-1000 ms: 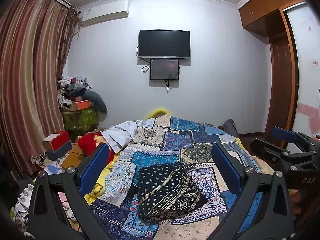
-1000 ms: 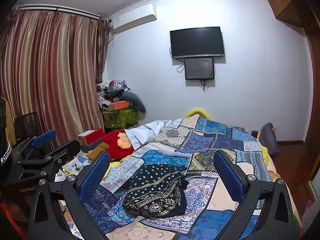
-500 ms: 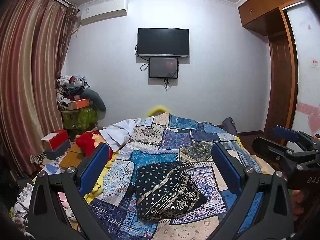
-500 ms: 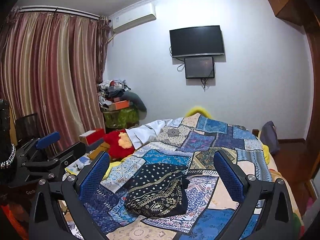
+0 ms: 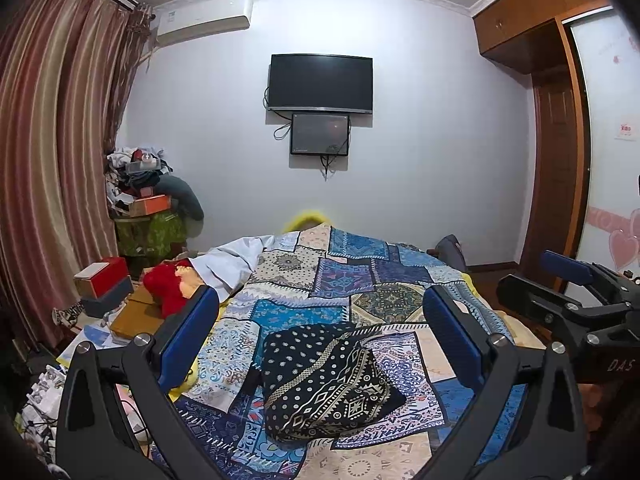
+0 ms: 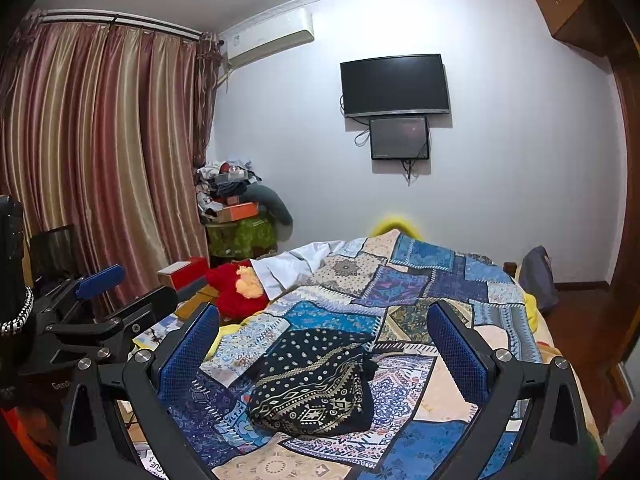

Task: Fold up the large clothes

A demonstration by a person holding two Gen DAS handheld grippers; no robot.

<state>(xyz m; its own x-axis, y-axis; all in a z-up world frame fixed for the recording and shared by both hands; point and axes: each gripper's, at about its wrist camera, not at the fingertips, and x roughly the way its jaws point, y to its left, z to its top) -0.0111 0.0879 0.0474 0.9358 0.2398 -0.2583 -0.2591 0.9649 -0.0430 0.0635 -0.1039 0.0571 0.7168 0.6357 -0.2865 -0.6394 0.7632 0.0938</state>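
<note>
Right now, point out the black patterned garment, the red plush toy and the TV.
Garment (image 5: 328,380): left wrist view, middle of the folded bundle.
Plush toy (image 6: 228,292): right wrist view, red body.
TV (image 5: 321,83): left wrist view, centre of the dark screen.

A bed (image 5: 400,280) under a blue patchwork quilt (image 6: 432,276) carries a folded black patterned garment (image 5: 324,380) near its foot edge, and a red plush toy (image 6: 236,288) at its left edge.

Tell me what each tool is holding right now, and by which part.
Nothing is held. The left tool and right tool are both open with nothing between the fingers. The black patterned garment lies bunched on the patchwork bedspread, ungripped.
</note>
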